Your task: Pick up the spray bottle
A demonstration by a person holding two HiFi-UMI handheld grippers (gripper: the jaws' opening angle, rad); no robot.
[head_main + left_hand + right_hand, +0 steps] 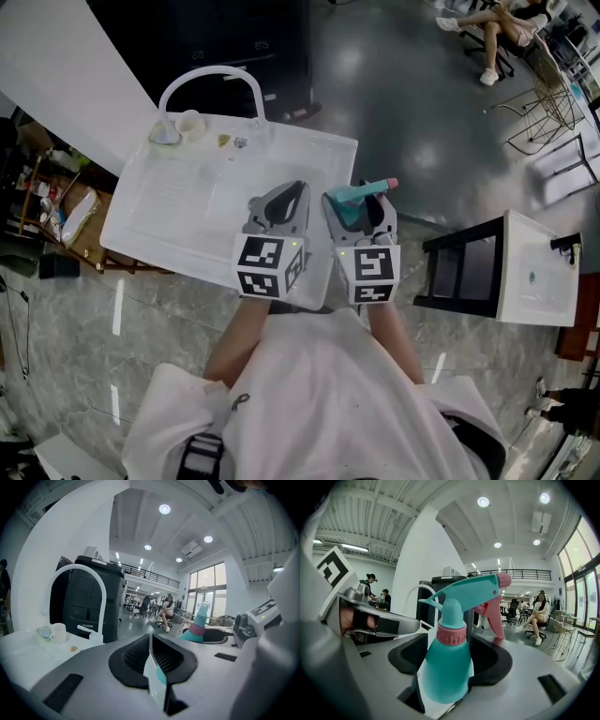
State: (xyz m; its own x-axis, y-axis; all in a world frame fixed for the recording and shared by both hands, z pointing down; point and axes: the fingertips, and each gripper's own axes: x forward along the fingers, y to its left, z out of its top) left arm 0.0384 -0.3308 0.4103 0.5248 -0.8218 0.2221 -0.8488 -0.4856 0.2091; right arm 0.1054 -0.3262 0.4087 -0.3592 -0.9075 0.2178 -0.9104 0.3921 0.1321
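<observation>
— How many bottles were there, and where?

— One spray bottle [447,667], above the near right corner of the white table [169,206]. The right gripper [360,211] had it clamped by the teal body.

— Which way did it point?

— Its long axis ran along the jaws, with the pink collar and head past the jaw tips and away from the person. The pink nozzle aimed out past the table's right edge.

— And the other gripper?

— There were two in all. The left gripper [281,204] hung over the table's near edge with its jaws pressed together on nothing.

— Anything else?

— One white cup [190,123] stood at the table's far left corner, beside one arched white tube [211,77].
</observation>
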